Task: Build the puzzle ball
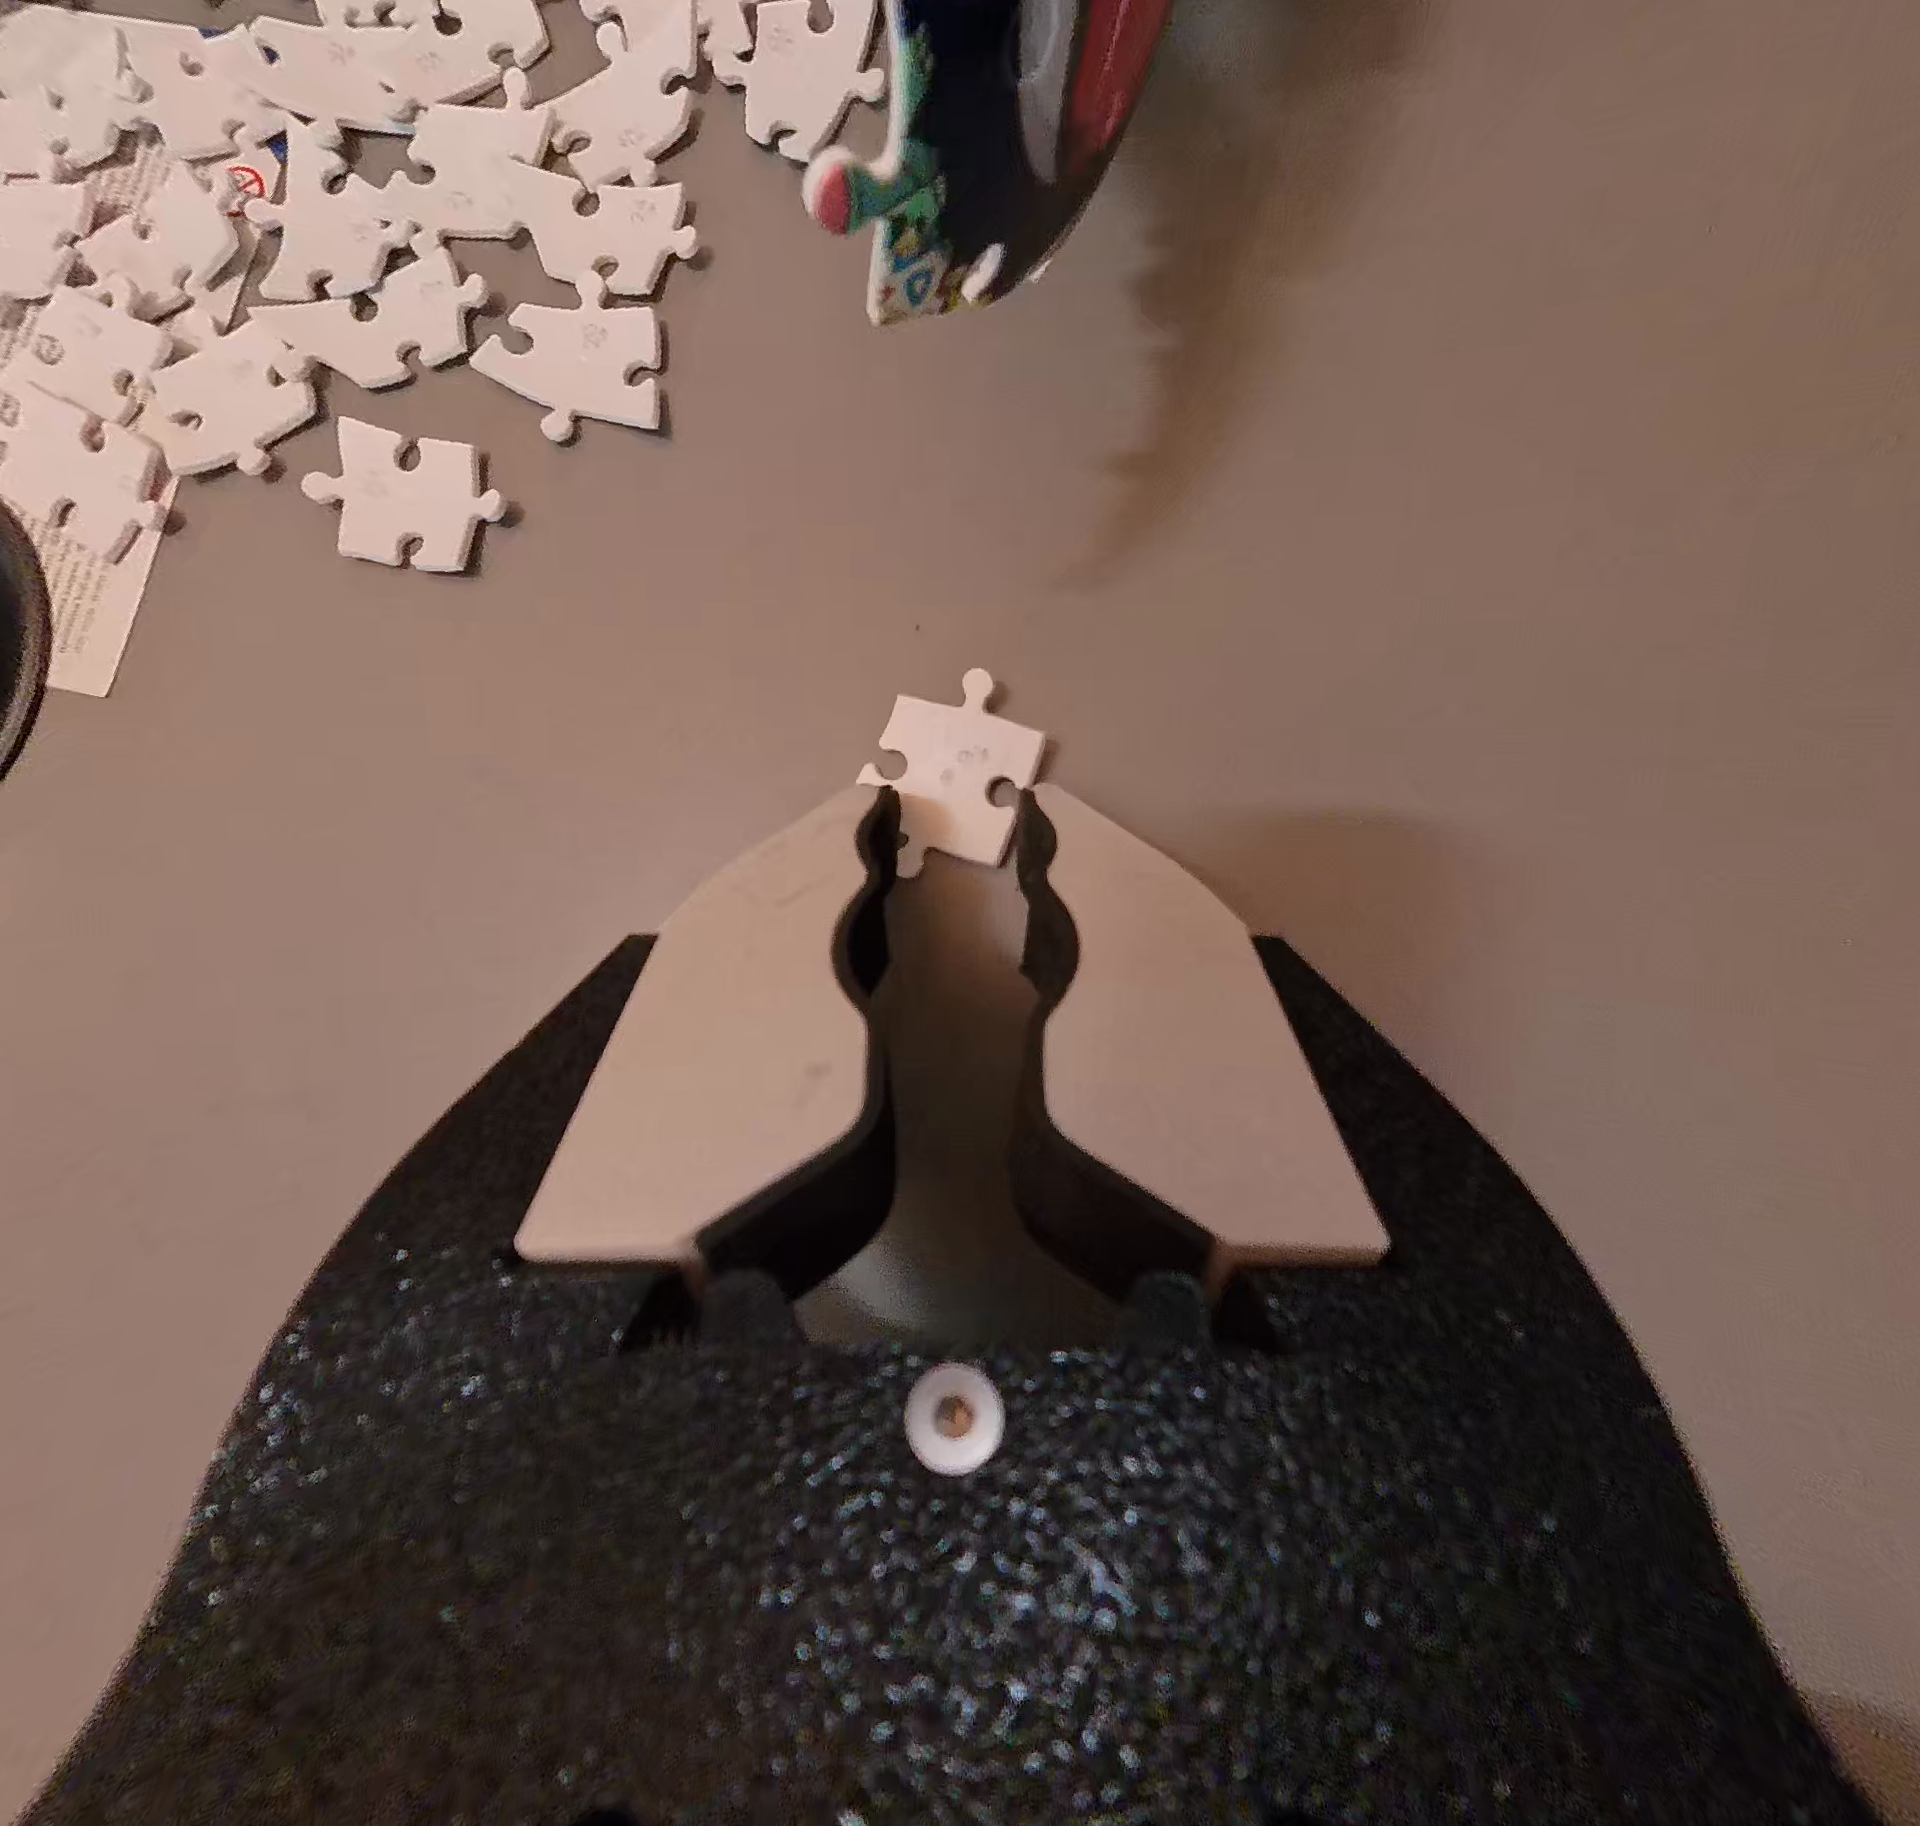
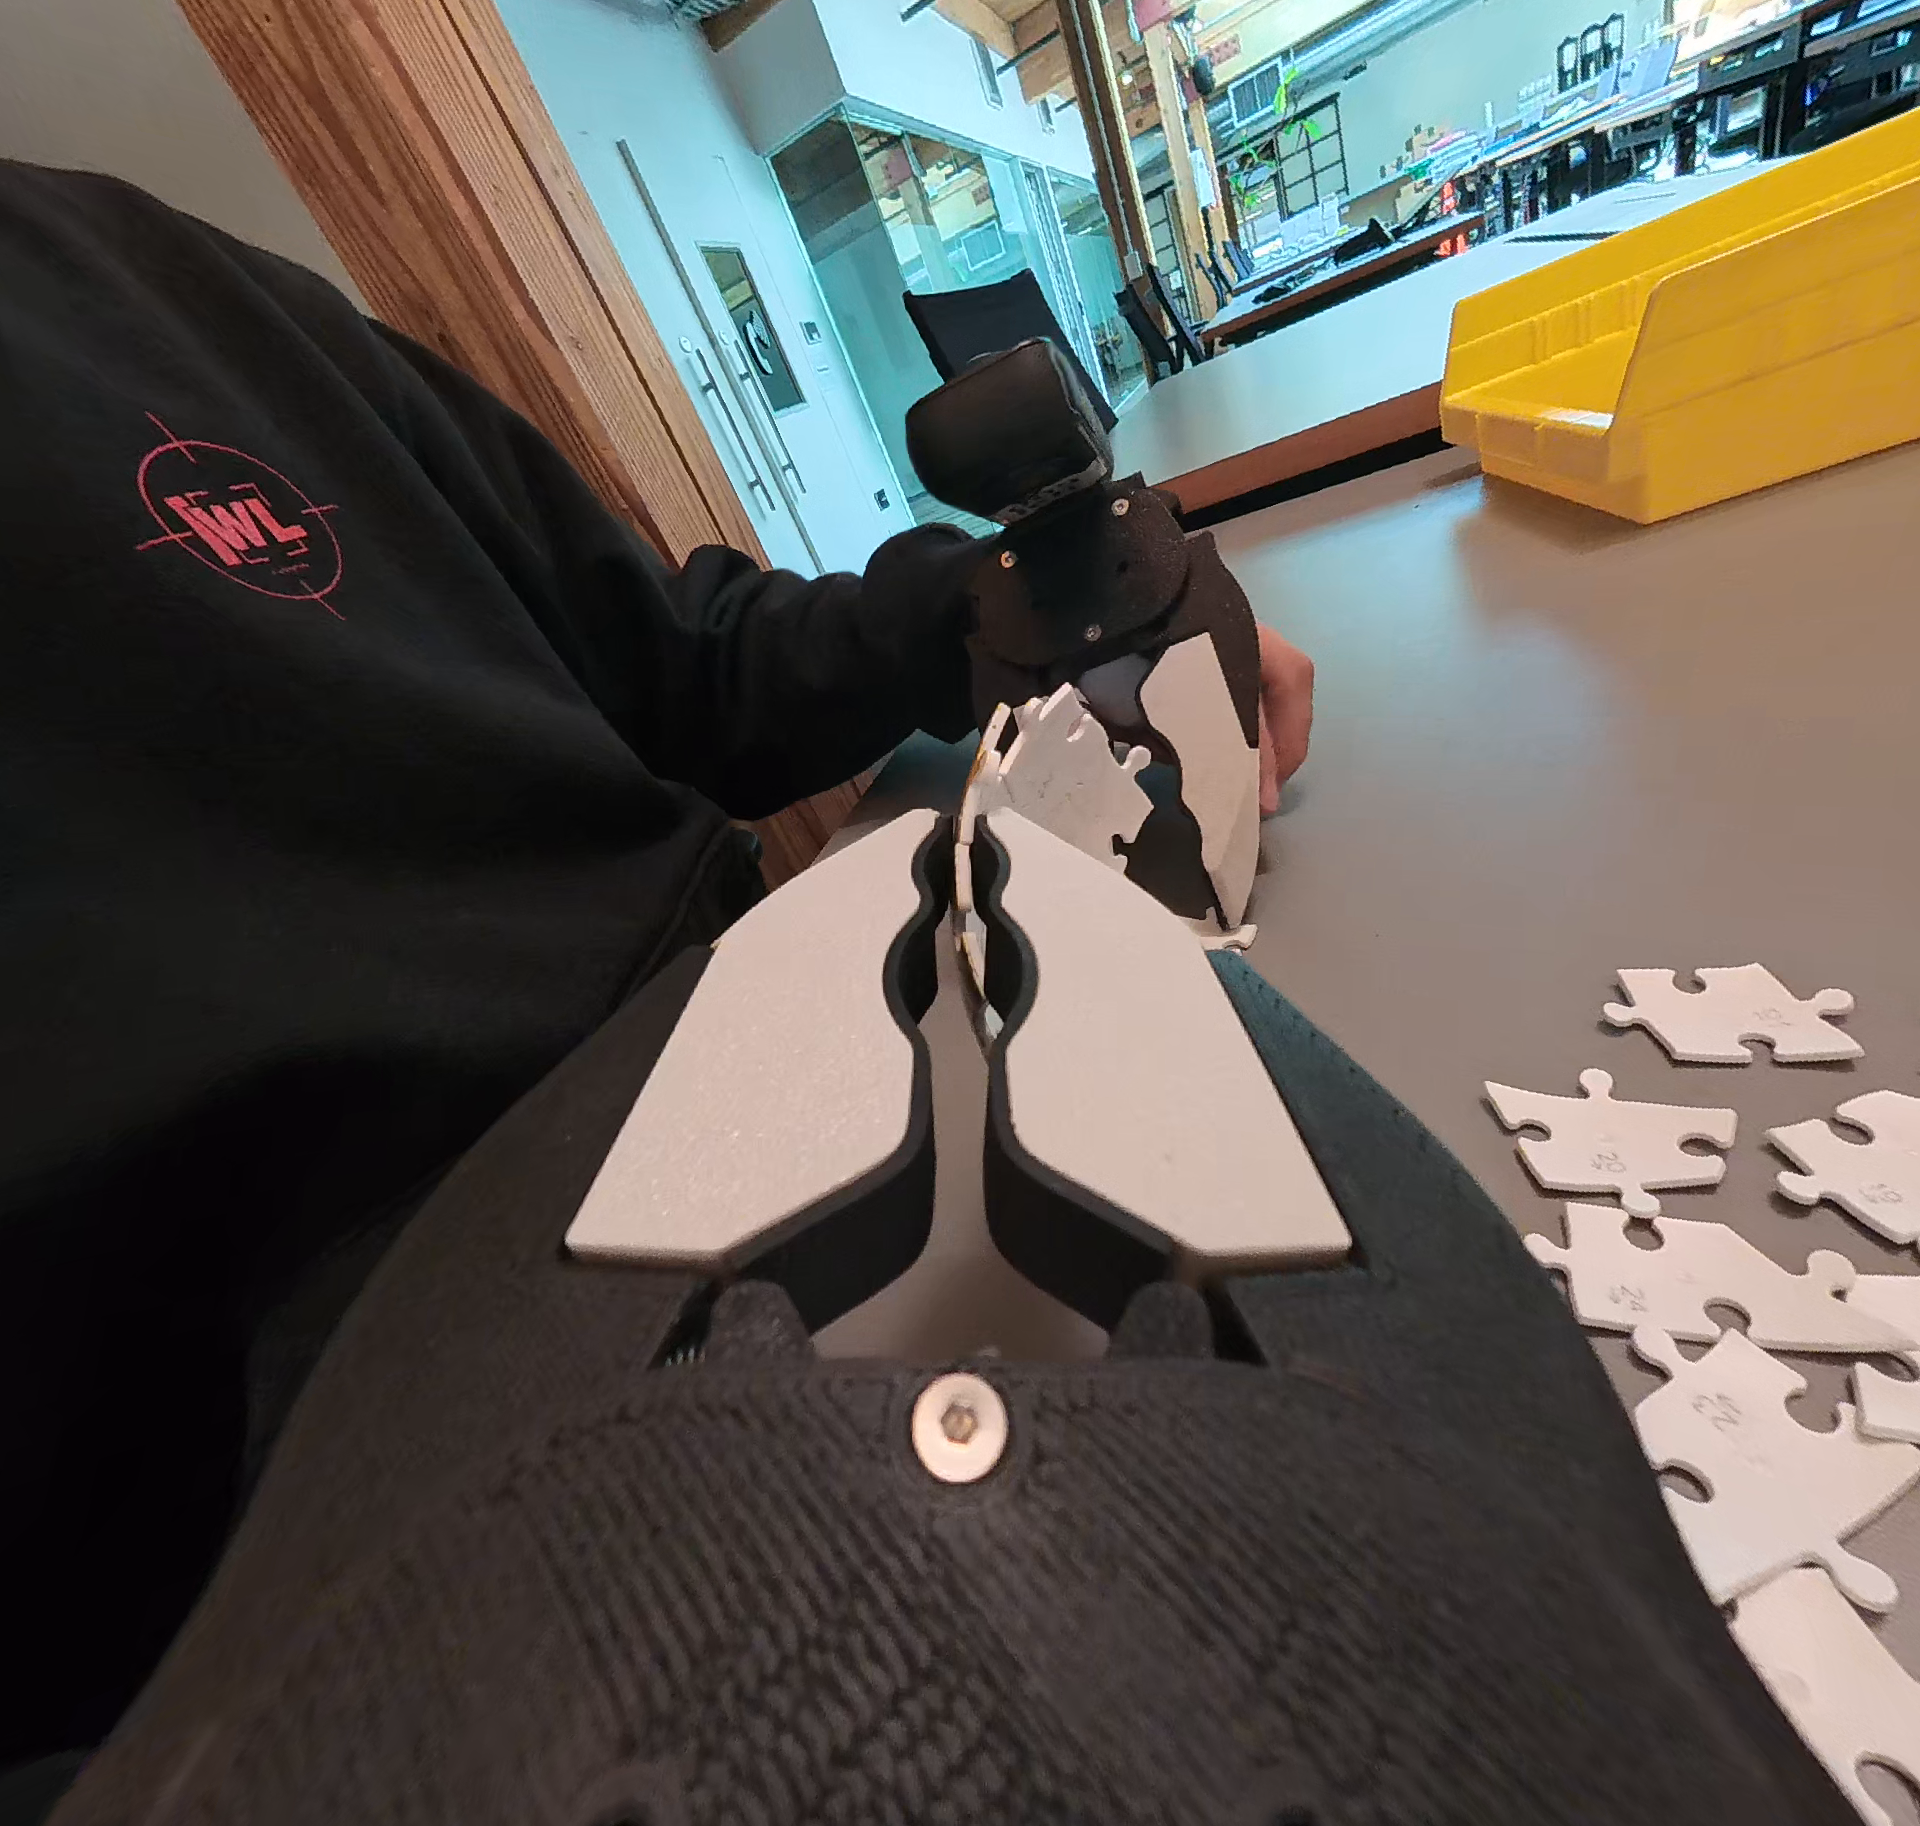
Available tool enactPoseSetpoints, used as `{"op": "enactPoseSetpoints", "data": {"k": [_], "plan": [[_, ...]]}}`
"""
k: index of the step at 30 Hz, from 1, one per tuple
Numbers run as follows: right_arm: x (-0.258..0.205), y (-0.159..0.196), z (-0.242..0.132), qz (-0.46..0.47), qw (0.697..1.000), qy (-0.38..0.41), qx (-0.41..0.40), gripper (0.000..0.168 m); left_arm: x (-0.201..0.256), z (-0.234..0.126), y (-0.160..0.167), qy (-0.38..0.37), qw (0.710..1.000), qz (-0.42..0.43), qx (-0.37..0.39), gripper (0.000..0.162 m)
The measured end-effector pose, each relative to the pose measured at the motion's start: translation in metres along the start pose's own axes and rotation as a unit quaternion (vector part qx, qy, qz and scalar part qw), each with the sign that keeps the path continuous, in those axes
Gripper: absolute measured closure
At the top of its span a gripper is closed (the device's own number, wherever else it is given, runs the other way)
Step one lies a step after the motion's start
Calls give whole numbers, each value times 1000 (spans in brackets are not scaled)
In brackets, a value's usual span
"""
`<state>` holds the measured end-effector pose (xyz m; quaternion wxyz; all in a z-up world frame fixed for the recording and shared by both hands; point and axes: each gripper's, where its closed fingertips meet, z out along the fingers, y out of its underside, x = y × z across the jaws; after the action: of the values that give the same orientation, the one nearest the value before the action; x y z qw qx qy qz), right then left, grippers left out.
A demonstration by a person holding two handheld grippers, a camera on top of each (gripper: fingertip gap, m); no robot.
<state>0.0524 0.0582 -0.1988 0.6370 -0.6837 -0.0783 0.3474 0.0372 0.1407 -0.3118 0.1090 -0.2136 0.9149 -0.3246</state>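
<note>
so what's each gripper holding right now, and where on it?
Left gripper pinches a single white puzzle piece by its near edge. Right gripper clamps the partly built ball section by its curved rim.

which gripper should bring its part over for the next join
Left, probably: the left gripper pinches one light loose piece, while the right gripper is shut on the bulkier assembled ball section.
</note>
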Motion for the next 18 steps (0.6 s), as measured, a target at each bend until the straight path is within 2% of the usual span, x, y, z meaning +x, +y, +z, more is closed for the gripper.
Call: {"op": "enactPoseSetpoints", "data": {"k": [5, 7, 14, 18], "plan": [[-1, 0, 0, 0, 1000, -3, 1, 165, 4, 0, -1, -4, 1000, 17, -1, 150], [-1, -1, -1, -2, 1000, -2, 1, 165, 4, -1, -3, 6, 1000, -1, 16, 152], [-2, -2, -1, -2, 1000, -4, 4, 165, -1, -16, -17, 37, 989, -86, 117, 159], [-1, -2, -1, -2, 1000, -3, 5, 165, -13, -38, -36, 72, 955, -185, 221, 161]]}}
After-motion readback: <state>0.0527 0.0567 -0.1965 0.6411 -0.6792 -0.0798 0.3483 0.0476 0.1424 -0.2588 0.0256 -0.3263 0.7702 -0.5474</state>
